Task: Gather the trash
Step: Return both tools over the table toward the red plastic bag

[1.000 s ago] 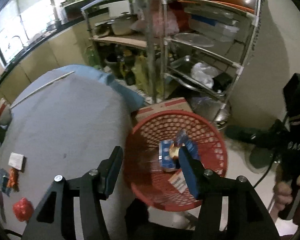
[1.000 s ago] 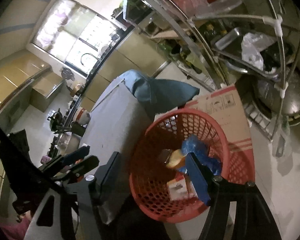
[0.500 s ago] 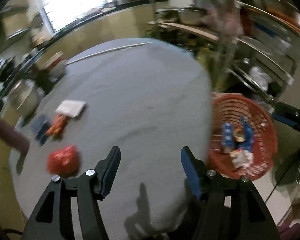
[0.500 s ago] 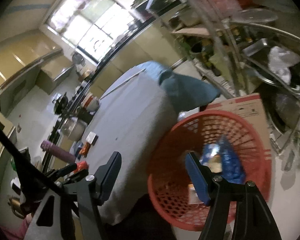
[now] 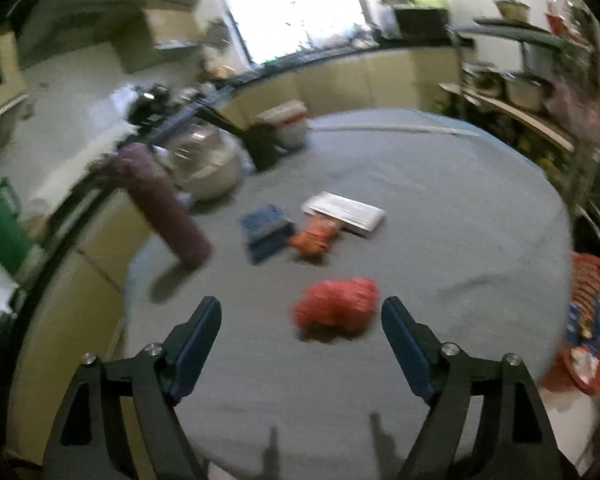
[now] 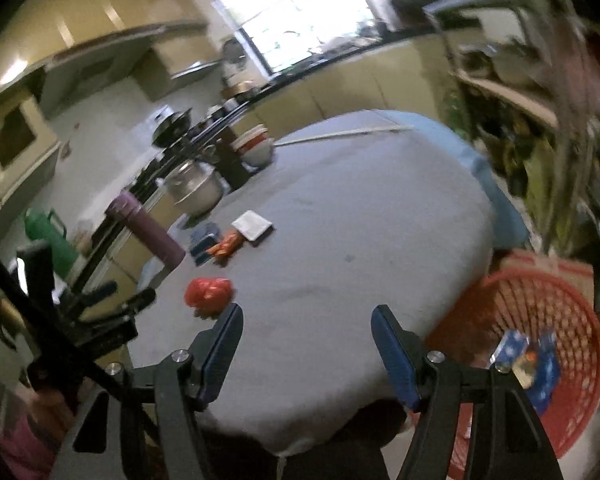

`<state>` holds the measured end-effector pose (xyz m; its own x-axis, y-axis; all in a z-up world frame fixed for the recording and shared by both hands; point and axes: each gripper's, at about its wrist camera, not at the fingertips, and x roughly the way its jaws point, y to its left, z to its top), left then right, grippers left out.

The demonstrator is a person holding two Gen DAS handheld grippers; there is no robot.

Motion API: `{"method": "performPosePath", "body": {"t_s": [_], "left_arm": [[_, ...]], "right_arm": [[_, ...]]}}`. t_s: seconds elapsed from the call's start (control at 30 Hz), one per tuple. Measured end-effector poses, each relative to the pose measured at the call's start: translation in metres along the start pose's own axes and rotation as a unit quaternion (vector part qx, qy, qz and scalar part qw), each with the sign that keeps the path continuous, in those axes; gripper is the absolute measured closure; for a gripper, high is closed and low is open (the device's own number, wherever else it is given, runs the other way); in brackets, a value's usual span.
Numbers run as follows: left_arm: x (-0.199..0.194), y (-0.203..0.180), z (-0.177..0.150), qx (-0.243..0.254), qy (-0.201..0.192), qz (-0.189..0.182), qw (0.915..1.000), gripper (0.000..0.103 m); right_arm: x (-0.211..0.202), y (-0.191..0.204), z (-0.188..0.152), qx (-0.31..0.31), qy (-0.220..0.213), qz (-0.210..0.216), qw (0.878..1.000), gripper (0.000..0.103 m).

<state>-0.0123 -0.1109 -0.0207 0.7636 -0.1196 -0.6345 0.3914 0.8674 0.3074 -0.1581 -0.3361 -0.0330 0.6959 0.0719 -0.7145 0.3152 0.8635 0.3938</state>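
Left gripper [image 5: 301,322] swung from red basket [image 5: 592,320] back over table [image 5: 440,208], fingers spread and empty, now framing crumpled red wrapper [image 5: 336,307] as likely next pickup.

— What is on the round table with the grey cloth [image 5: 440,208]?
— A crumpled red bag [image 5: 336,307] lies between the left gripper's fingers. Past the fingertips lie an orange wrapper [image 5: 314,236], a blue packet [image 5: 265,232] and a flat white box [image 5: 344,213].
— And further?
— A purple bottle [image 5: 160,210], a silver pot [image 5: 204,168] and a long white stick [image 5: 396,129].
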Motion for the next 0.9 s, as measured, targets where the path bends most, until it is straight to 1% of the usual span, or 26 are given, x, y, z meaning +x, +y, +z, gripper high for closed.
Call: {"method": "performPosePath", "body": {"t_s": [0.1, 0.17, 0.33, 0.53, 0.7, 0.9], "left_arm": [[-0.003, 0.024, 0.0, -0.022, -0.01, 0.014, 0.9996, 0.02], [-0.005, 0.032, -0.001, -0.033, -0.013, 0.023, 0.9991, 0.019], [-0.001, 0.058, -0.01, -0.057, -0.007, 0.037, 0.9976, 0.019], [0.003, 0.08, -0.018, -0.079, 0.001, 0.041, 0.996, 0.019], [0.007, 0.09, -0.022, -0.083, 0.005, 0.042, 0.9957, 0.019], [0.016, 0.102, -0.026, -0.088, 0.017, 0.045, 0.9949, 0.019]], "right_arm": [[0.006, 0.026, 0.007, -0.028, 0.0, 0.0, 1.0, 0.032], [0.009, 0.041, 0.01, -0.042, 0.0, -0.001, 0.999, 0.032], [0.017, 0.065, 0.015, -0.057, 0.004, -0.001, 0.998, 0.032], [0.024, 0.091, 0.015, -0.074, 0.007, 0.001, 0.997, 0.032], [0.037, 0.11, 0.017, -0.089, 0.01, 0.003, 0.996, 0.032], [0.053, 0.131, 0.021, -0.101, 0.003, 0.012, 0.995, 0.032]]}}
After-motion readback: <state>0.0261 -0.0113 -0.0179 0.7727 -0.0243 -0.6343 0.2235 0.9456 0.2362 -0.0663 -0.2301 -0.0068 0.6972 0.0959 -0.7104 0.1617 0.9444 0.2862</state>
